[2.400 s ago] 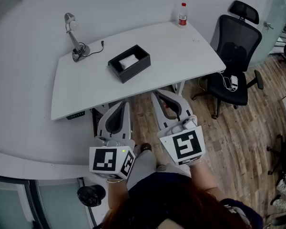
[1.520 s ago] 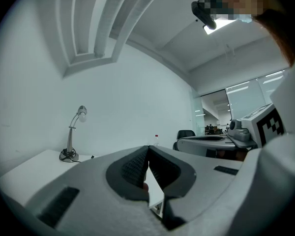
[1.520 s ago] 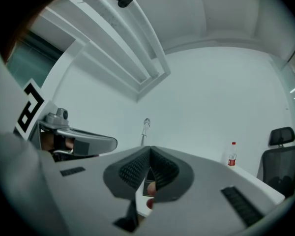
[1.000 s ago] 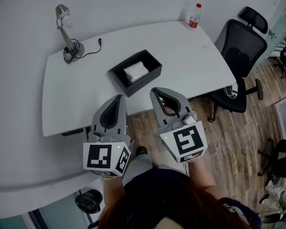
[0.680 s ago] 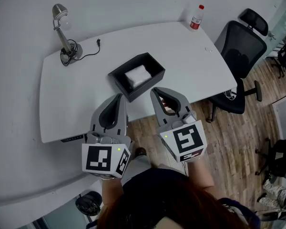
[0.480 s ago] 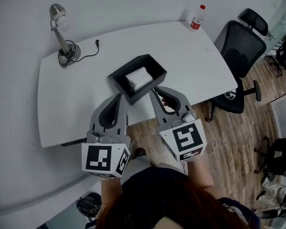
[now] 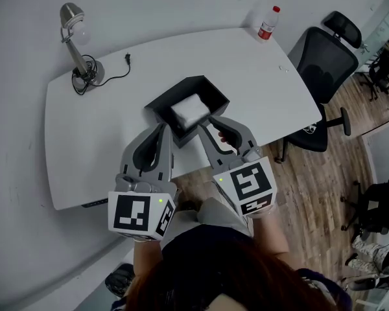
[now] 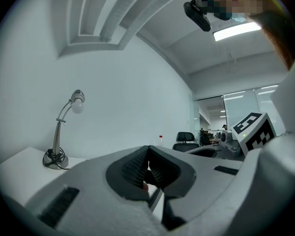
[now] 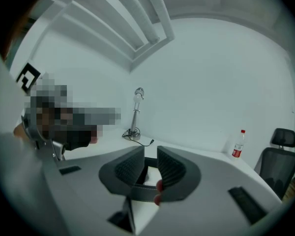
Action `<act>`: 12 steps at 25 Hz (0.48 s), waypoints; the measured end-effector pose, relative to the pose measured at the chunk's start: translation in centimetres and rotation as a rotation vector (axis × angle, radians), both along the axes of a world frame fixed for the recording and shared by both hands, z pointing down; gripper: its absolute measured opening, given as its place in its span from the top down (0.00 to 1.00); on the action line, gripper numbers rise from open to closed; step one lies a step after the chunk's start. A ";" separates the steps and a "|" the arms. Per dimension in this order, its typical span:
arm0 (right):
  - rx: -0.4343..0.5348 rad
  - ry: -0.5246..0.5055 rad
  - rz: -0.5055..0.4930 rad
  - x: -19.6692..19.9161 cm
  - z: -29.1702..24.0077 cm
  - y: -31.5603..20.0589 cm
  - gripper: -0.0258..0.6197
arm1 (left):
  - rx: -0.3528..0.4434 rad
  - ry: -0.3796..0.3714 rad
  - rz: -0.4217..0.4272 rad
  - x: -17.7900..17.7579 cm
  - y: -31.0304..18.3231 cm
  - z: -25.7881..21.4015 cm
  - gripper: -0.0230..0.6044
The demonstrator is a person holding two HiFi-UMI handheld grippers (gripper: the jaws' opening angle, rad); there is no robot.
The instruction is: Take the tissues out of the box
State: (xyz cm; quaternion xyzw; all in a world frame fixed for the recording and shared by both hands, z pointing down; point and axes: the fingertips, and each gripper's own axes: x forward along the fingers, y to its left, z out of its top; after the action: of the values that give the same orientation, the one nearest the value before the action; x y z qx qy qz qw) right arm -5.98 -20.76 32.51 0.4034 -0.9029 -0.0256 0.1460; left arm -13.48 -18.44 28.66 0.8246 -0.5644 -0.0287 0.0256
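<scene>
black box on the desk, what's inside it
A white stack of tissues lies inside the black box, with dark interior showing beside it. Whatever is under the stack is covered by it, so how deep the stack goes can't be told.

Not fully visible from my station:
- Box (image 7: 211,91): in the head view, the near corner is covered by the tips of the left tool (image 7: 162,129) and right tool (image 7: 215,123).
- Tissues (image 7: 189,111): I cannot tell the sheet count. The right gripper view shows only a white strip through that tool's jaws, which have just been opening with nothing between them.
- Bench (image 7: 110,135): near edge partly behind both tools.
- Bottle (image 7: 266,23): label too small to read.
- Chair (image 9: 281,163): cut off by the right gripper view's edge.
</scene>
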 end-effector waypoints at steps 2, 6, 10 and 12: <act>-0.011 0.010 0.000 -0.1 0.3 -0.3 0.81 | -0.003 -0.001 0.008 0.1 -0.3 0.1 0.93; -0.031 0.036 -0.007 -0.3 1.0 -0.8 0.79 | -0.012 0.003 0.009 0.0 -0.7 0.5 0.93; -0.053 0.054 -0.018 -0.5 1.8 -1.5 0.76 | -0.019 0.008 -0.003 -0.3 -1.3 0.9 0.93; -0.066 0.062 -0.024 -0.7 2.2 -1.9 0.75 | -0.022 0.008 -0.005 -0.4 -1.7 1.0 0.93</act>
State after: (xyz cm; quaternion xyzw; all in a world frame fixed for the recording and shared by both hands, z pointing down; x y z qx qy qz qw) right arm -6.65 -22.61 34.69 0.3866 -0.9030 -0.0100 0.1871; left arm -13.87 -20.15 29.68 0.8227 -0.5667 -0.0260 0.0369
